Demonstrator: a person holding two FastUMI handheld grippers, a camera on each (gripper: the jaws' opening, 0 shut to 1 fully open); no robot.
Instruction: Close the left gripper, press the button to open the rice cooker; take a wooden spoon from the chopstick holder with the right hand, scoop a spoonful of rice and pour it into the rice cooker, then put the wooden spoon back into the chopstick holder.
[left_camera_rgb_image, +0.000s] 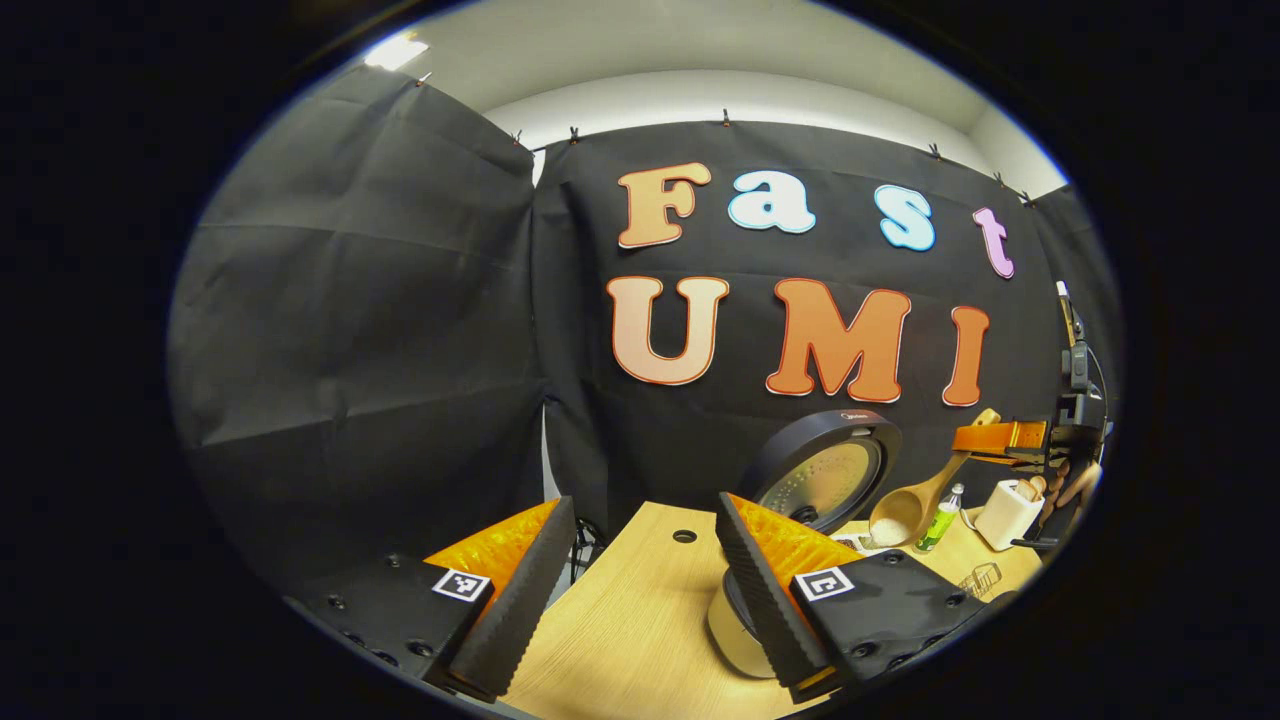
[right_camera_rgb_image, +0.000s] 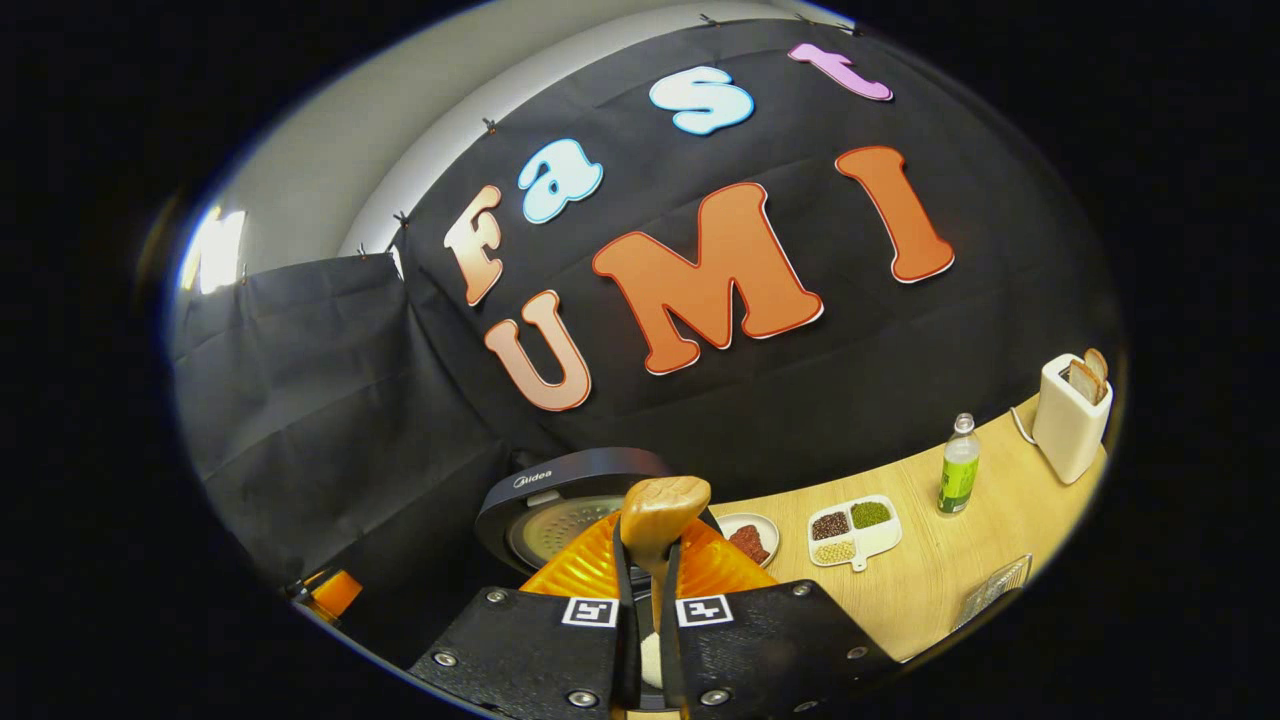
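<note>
Your left gripper view sits low, facing the wall; your right gripper view tilts, closer. Both share the rice cooker (left_camera_rgb_image: 822, 472) (right_camera_rgb_image: 560, 500).

Matt grained wood table (left_camera_rgb_image: 640, 610) and spoon (left_camera_rgb_image: 905, 510) — glossy dark plastic cooker lid (right_camera_rgb_image: 560, 480).

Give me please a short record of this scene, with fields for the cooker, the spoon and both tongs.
rice cooker: lid open, standing upright
wooden spoon: held by the right tongs, bowl carrying rice, beside the open lid
left tongs: open, holding nothing, above the table
right tongs, own view: shut on the spoon handle
other items: green bottle, toaster, divided dish of grains
</note>
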